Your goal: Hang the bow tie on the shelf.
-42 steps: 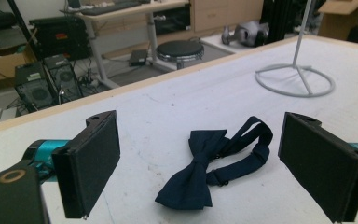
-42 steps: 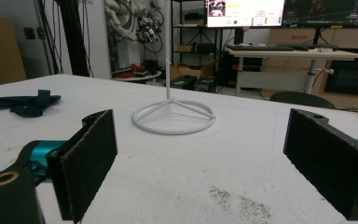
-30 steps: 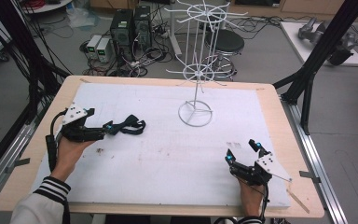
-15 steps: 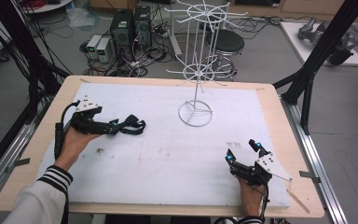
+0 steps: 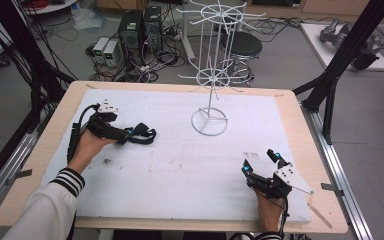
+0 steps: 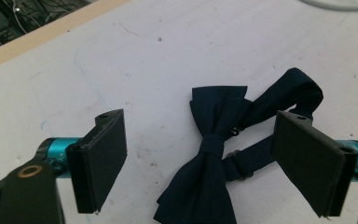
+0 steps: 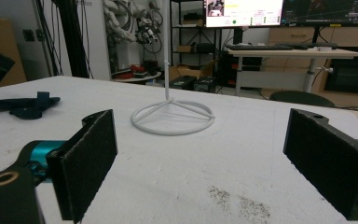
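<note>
The navy bow tie [image 6: 213, 154] lies flat on the white table cover [image 5: 180, 170], on the person's left half of it, and the left gripper [image 5: 121, 137] is right at it while the right gripper [image 5: 261, 162] rests well apart, near the front right edge. In the left gripper view the jaws stand wide apart with nothing between the pads touching yet: the left pad [image 6: 100, 161] sits clear of the cloth, and the right pad [image 6: 310, 161] hangs over the neck strap [image 6: 284, 100], which loops away to the far right of the bow. The bow's knot lies between the two jaws, somewhat nearer the right one, and its long axis, wing to wing, runs almost straight away from the camera, along the gripper's own line of sight. That is the relation the grasp seems to turn on: closing across the knot would pinch the bow at its narrow waist, so a small shift toward the strap side would likely centre it. The right gripper is likewise open and empty, its jaws framing the ring base of the white wire display stand [image 7: 172, 116], which stands toward the far middle of the table; the bow tie [image 7: 21, 106] shows far off to its left. The left hand is plainly the nearer one for the pick.
</note>
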`<state>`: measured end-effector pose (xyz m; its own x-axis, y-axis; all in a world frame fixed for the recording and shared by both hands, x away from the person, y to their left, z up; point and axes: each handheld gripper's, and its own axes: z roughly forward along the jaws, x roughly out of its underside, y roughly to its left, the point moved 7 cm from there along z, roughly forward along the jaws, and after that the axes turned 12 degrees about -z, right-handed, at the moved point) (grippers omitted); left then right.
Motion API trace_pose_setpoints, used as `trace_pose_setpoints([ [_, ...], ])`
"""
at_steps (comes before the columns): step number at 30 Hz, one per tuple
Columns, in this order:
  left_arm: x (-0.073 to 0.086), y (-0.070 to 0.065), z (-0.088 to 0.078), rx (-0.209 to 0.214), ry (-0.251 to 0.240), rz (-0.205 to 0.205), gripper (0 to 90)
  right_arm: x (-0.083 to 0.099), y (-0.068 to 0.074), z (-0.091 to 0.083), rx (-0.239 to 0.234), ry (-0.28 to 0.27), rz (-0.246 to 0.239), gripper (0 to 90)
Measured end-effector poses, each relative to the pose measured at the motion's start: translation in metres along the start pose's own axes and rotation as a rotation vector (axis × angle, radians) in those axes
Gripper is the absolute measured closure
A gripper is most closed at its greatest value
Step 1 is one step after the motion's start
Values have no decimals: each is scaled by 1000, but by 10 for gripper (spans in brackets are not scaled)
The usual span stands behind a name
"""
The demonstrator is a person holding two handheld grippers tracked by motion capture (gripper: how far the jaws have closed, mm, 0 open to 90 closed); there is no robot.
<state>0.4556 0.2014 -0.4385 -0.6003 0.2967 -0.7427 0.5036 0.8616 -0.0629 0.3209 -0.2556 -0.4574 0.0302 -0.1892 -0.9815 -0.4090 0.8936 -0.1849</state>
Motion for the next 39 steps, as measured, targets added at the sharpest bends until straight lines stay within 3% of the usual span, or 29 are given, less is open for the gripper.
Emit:
trace_pose_setpoints([
  [9,5,4,15,-24,128,43,257,0,0,0,11,7,2,88],
  [13,4,2,19,-22,144,56,275,0,0,0,10,2,-2,88],
  [15,4,1,21,-18,161,71,331,0,0,0,10,-1,-3,88],
  [24,7,1,34,-26,250,75,346,0,0,0,12,-1,-5,88],
  [31,6,-1,42,-30,273,76,379,0,0,0,12,-1,5,88],
  [39,6,-3,42,-20,291,73,515,0,0,0,12,-1,5,88],
])
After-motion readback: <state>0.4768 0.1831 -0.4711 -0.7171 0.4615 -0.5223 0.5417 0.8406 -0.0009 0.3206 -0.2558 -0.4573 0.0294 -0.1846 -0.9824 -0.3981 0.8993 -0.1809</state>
